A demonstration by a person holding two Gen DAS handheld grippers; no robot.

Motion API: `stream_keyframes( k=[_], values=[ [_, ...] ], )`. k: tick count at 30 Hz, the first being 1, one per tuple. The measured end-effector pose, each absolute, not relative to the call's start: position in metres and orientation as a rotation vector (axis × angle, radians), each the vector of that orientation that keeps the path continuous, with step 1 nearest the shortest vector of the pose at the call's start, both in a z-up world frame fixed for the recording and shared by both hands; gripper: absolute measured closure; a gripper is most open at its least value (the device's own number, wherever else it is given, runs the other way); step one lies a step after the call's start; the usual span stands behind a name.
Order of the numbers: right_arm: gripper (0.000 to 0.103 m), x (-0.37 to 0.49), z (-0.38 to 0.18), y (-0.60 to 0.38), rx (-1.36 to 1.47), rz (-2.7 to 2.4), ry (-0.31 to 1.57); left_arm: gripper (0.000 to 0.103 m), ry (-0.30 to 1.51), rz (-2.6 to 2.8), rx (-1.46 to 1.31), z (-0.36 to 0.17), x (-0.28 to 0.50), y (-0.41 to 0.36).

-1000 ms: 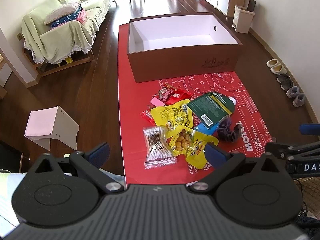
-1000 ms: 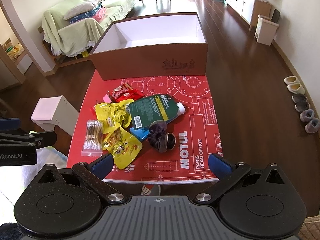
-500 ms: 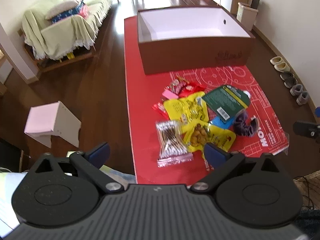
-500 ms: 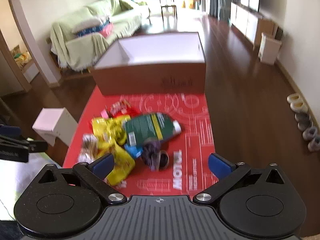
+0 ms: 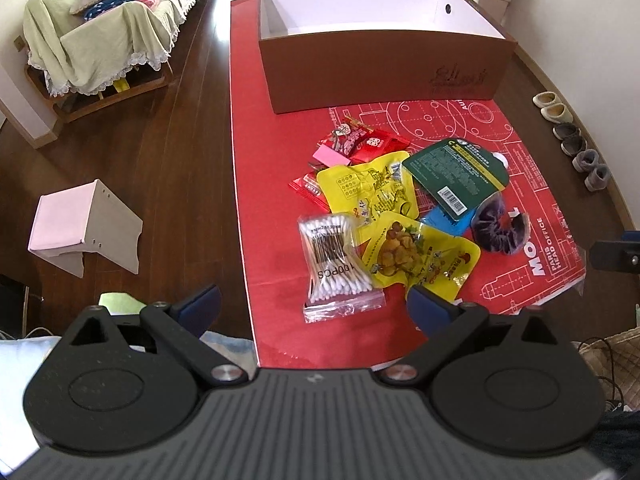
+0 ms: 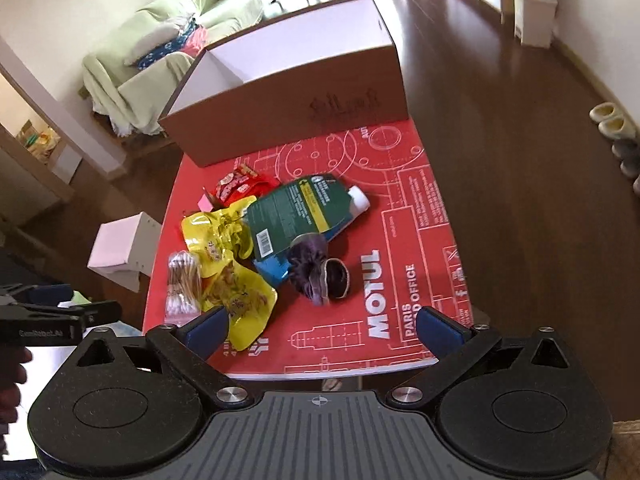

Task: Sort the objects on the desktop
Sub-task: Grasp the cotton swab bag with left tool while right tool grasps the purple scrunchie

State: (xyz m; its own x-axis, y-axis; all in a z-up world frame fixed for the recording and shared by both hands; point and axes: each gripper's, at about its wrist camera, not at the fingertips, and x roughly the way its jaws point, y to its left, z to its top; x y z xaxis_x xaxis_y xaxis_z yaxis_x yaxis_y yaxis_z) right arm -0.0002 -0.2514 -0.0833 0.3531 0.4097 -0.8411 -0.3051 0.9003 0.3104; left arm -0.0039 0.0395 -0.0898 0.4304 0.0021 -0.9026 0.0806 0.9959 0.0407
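Heaped in front of the brown box on the red-matted bench: cotton swab bag, yellow snack packets, green pouch, purple scrunchie. Left gripper and right gripper above the bench's near edge, jaws wide, empty.
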Motion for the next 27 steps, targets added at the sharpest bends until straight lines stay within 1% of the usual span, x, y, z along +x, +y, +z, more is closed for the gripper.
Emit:
stream_keyframes(
  k=[5,7,8,12,14,22,24,27],
  values=[
    [0.001,0.005,-0.088,-0.241,0.001,0.486,1.063,0.005,1.112,-0.044,0.083,-0.100,0.005,0.042],
    [0.018,0.008,-0.098,-0.238,-0.027,0.499,1.062,0.005,1.121,-0.041,0.089,-0.107,0.010,0.042],
    [0.034,0.012,-0.105,-0.237,-0.030,0.509,1.070,0.005,1.125,-0.040,0.093,-0.111,0.013,0.043],
    [0.034,0.024,-0.128,-0.233,-0.015,0.537,1.085,0.006,1.137,-0.054,0.082,-0.120,0.022,0.045],
    [0.034,0.028,-0.133,-0.229,-0.023,0.563,1.071,0.009,1.145,-0.063,0.076,-0.125,0.026,0.046],
    [0.034,0.044,-0.153,-0.209,-0.107,0.599,1.069,0.010,1.170,-0.073,0.065,-0.143,0.039,0.049],
    [0.049,0.047,-0.160,-0.205,-0.119,0.609,1.078,0.012,1.172,-0.075,0.064,-0.148,0.042,0.050],
    [0.049,0.052,-0.168,-0.201,-0.135,0.620,1.087,0.014,1.184,-0.077,0.046,-0.155,0.047,0.052]
  ],
)
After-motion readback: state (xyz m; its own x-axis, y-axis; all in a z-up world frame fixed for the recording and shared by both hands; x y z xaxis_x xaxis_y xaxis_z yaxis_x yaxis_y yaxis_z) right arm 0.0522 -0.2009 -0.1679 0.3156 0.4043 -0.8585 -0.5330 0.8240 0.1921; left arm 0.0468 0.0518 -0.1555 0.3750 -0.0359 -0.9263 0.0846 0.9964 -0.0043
